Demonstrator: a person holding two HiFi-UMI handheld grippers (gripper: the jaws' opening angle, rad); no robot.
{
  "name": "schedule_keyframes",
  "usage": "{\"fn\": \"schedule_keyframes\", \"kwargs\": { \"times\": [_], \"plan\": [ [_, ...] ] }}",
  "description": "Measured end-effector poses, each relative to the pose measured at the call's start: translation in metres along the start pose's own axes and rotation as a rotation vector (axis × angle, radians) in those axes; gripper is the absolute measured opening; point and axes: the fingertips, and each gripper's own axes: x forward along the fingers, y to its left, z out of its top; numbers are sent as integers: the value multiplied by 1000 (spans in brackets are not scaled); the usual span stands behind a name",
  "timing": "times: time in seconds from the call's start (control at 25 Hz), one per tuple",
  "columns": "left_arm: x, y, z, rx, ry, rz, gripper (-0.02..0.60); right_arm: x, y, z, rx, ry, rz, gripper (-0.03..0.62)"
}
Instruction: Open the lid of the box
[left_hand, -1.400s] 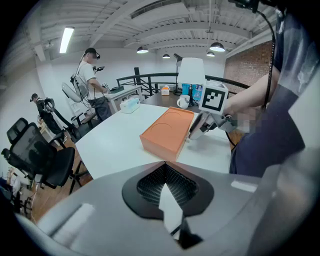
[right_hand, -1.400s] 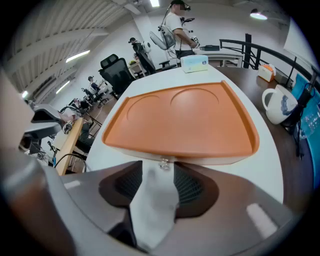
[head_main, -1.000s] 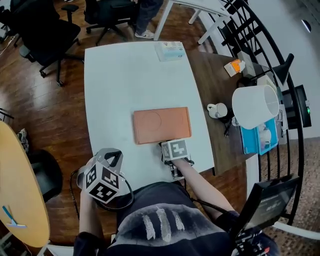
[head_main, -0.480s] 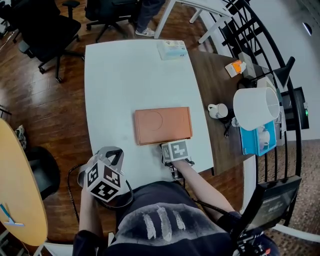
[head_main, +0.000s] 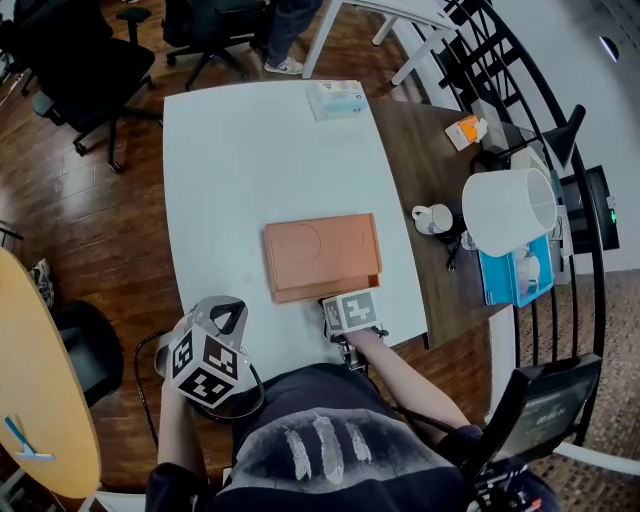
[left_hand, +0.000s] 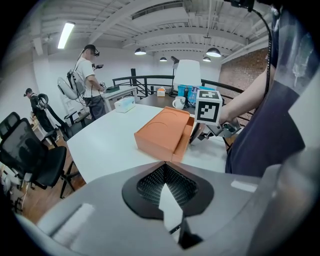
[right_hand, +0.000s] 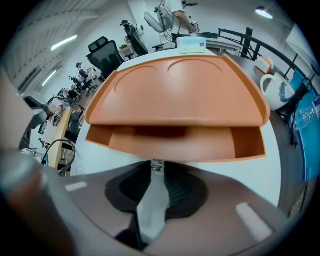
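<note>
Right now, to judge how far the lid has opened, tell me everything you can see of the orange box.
The orange box is flat, rectangular, apparently cardboard, with a circle pressed into its lid. It lies on the white table, its near front flap pulled open. The right tool grips that flap.

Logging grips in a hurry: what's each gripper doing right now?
Left gripper: shut, holding nothing.
Right gripper: jaws have just been closing, now shut on the front flap of the orange lid.

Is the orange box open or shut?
Partly open: the orange box shows its lid raised at the near edge, a dark gap beneath.
</note>
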Motion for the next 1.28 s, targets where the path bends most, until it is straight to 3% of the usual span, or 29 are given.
{"fn": "schedule_keyframes", "kwargs": {
  "times": [0.48, 0.8, 0.88, 0.96, 1.08, 1.28],
  "plan": [
    [-5, -6, 1, 12, -1, 11, 17, -4, 2, -27, 15, 42, 38, 83],
    [-6, -11, -2, 24, 9, 32, 17, -4, -3, -37, -194, 156, -43, 73],
    [-6, -12, -3, 28, 13, 43, 17, -2, -8, -43, -233, 177, -70, 42],
    [-7, -13, -4, 30, 14, 48, 17, -2, -12, -47, -204, 146, -80, 3],
    [-8, -13, -3, 31, 12, 48, 17, -2, -6, -54, -78, 96, -23, 3],
    [-6, -19, -1, 37, 18, 53, 17, -9, -6, -39, -21, -23, 31, 36]
  ]
}}
